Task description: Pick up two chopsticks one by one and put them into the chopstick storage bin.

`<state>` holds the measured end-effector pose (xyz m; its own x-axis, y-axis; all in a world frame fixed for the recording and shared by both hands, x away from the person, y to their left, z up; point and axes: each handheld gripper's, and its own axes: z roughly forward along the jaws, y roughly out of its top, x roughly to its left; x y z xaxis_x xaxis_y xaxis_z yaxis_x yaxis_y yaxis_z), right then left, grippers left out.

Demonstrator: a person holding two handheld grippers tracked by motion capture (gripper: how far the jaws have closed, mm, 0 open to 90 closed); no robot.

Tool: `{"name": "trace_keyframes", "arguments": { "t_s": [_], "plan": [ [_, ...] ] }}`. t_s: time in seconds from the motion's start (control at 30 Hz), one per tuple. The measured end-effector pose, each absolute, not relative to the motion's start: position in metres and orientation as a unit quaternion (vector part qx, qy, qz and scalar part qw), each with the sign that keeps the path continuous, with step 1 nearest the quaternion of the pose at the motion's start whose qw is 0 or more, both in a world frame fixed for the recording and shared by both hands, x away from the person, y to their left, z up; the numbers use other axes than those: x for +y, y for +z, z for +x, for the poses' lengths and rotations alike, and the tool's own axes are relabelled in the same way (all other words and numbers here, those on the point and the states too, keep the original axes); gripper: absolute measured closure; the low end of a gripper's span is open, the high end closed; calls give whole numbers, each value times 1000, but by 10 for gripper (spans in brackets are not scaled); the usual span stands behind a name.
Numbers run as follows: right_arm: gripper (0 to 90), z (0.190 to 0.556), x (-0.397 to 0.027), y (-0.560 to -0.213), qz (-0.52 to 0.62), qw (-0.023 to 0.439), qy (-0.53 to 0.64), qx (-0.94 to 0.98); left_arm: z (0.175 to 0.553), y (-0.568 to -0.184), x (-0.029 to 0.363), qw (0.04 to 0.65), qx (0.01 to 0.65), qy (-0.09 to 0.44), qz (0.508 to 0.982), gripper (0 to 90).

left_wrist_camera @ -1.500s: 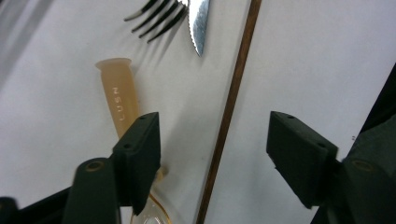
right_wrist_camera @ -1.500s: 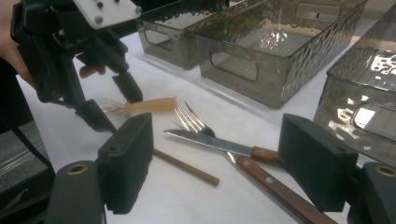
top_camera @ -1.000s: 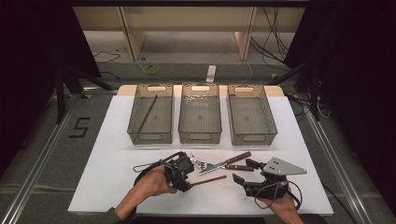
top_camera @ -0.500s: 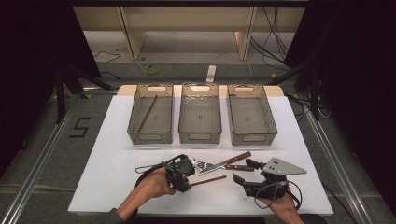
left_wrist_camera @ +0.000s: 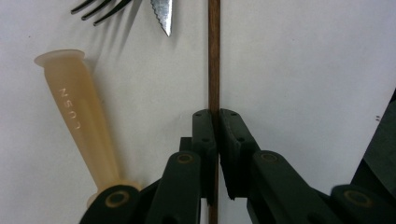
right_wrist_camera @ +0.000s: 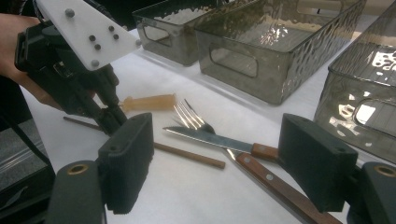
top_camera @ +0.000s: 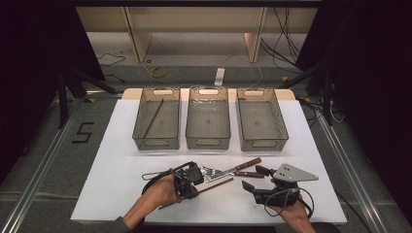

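A thin brown wooden chopstick (left_wrist_camera: 214, 56) lies on the white table cover. My left gripper (left_wrist_camera: 217, 116) has just been closing and now pinches the chopstick between its pads. From above, the left gripper (top_camera: 190, 178) sits at the chopstick's (top_camera: 216, 185) near left end. A steel fork (right_wrist_camera: 189, 115) and a wooden-handled serrated knife (right_wrist_camera: 219, 141) lie just beyond it. An amber plastic handle (left_wrist_camera: 81, 112) lies beside the left jaws. My right gripper (top_camera: 252, 177) rests at the lower right, jaws wide apart with nothing between the pads (right_wrist_camera: 128, 154).
Three translucent grey bins stand in a row at the back: left bin (top_camera: 137, 121), middle bin (top_camera: 189, 121), right bin (top_camera: 281, 119). Another chopstick (top_camera: 152, 118) lies in the left bin. A second wooden-handled utensil (right_wrist_camera: 280, 184) lies by the knife.
The left gripper's jaws have drawn together on the chopstick. Both hands and the cutlery stay where they were.
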<state>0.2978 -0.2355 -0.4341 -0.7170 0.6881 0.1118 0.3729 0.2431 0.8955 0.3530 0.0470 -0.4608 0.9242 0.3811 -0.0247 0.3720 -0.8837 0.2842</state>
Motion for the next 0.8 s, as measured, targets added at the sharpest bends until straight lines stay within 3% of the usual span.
{"name": "trace_keyframes", "arguments": {
  "t_s": [0.4,0.8],
  "plan": [
    [278,299,-237,-434,344,151,514,771,354,-456,49,149,184,13,971,850],
    [279,298,-237,-434,345,152,514,770,358,-432,60,194,208,7,959,850]
  ]
}}
